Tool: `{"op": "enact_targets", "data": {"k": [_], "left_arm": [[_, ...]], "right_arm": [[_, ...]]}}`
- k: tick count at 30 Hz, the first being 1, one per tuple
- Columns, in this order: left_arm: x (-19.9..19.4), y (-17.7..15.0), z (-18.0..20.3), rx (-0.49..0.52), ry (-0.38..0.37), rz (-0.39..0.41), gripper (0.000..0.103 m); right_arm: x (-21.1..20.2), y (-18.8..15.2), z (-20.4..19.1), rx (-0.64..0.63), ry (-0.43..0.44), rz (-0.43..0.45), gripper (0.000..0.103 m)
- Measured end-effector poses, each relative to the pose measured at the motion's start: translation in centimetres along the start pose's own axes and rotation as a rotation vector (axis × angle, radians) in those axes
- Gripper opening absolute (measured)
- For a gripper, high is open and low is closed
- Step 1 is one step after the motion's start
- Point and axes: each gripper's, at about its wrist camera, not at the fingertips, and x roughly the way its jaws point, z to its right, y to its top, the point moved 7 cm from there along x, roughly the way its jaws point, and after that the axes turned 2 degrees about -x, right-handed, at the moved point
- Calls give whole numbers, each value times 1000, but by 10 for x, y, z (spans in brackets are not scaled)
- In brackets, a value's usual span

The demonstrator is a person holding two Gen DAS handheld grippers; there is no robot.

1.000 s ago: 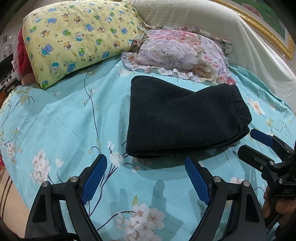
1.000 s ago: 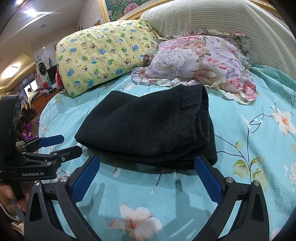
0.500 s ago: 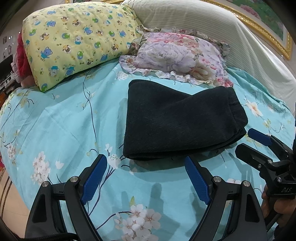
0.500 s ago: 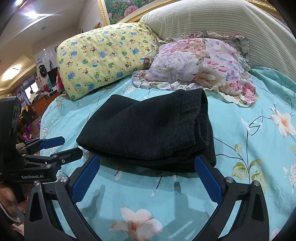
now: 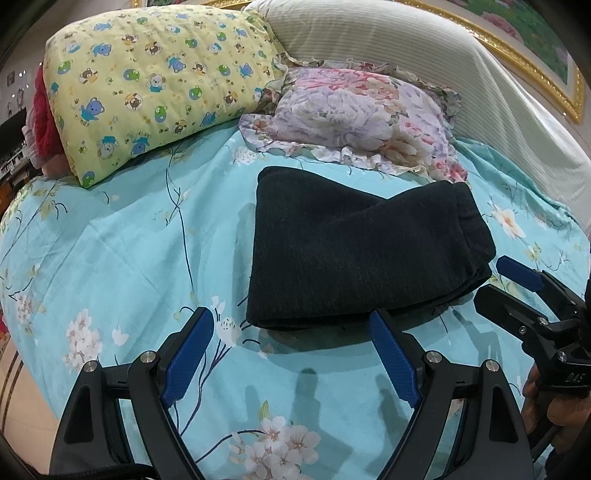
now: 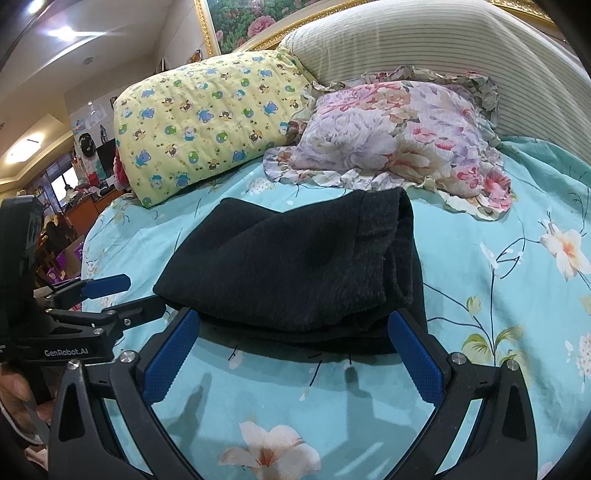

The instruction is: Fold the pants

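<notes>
Red item (image 5: 42, 118) mostly hidden behind yellow pillow (image 5: 155, 85); painting (image 6: 258, 22) cropped.

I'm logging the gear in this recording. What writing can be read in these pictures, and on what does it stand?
"GenRobot.AI": on the body of the left tongs, seen in the right wrist view.
"DAS": on the body of the right tongs, seen in the left wrist view.
Background room items: too small and blurred to read.

Both claws are spread wide and empty, the left claw (image 5: 290, 354) low at six o'clock, the right claw (image 6: 295, 356) level beside it at three o'clock.
</notes>
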Motion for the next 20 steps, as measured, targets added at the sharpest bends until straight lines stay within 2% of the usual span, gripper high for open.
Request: {"op": "enact_targets", "data": {"k": [9,13,20], "left_arm": [[5,10,1,-28,-33,4,87],[4,17,2,-25,-30,27,86],[6,19,-1,-42,-19,9,86]], "right_arm": [[2,3,-2,3,1,0,102],[3,3,-1,9,2,0,102],[2,5,4,37,8,9,102]]}}
